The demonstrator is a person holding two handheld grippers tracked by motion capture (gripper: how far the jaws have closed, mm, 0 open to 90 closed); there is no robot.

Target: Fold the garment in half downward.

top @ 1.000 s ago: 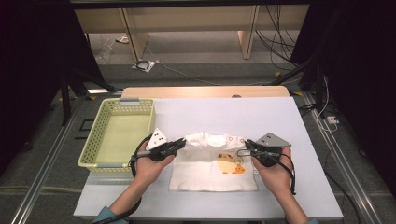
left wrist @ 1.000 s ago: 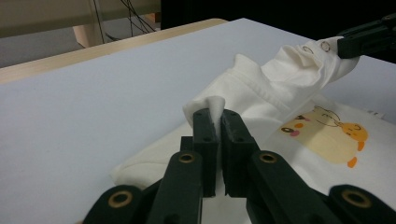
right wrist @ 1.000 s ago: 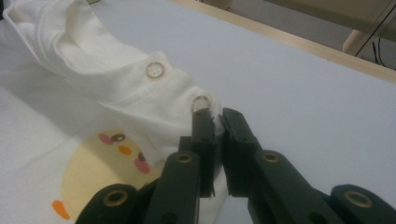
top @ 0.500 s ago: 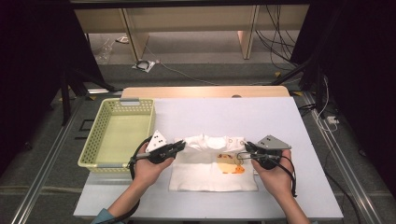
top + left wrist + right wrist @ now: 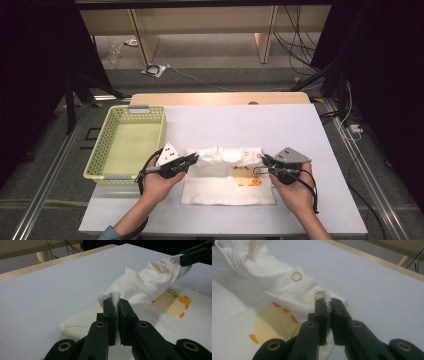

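A small white garment [image 5: 227, 182] with a yellow duck print [image 5: 246, 177] lies on the white table near its front. Its far edge is lifted and bunched between my two grippers. My left gripper [image 5: 194, 158] is shut on the left end of that edge; white cloth [image 5: 115, 298] sticks up between the black jaws. My right gripper [image 5: 263, 159] is shut on the right end, beside two buttons [image 5: 296, 276]. In the left gripper view the right gripper's jaws [image 5: 197, 255] hold the far end of the fold.
A pale yellow-green plastic basket [image 5: 103, 155] stands on the table's left side, close to my left hand. The table top [image 5: 240, 125] stretches white behind the garment to a wooden back edge [image 5: 220, 98]. Cables and furniture legs lie on the floor beyond.
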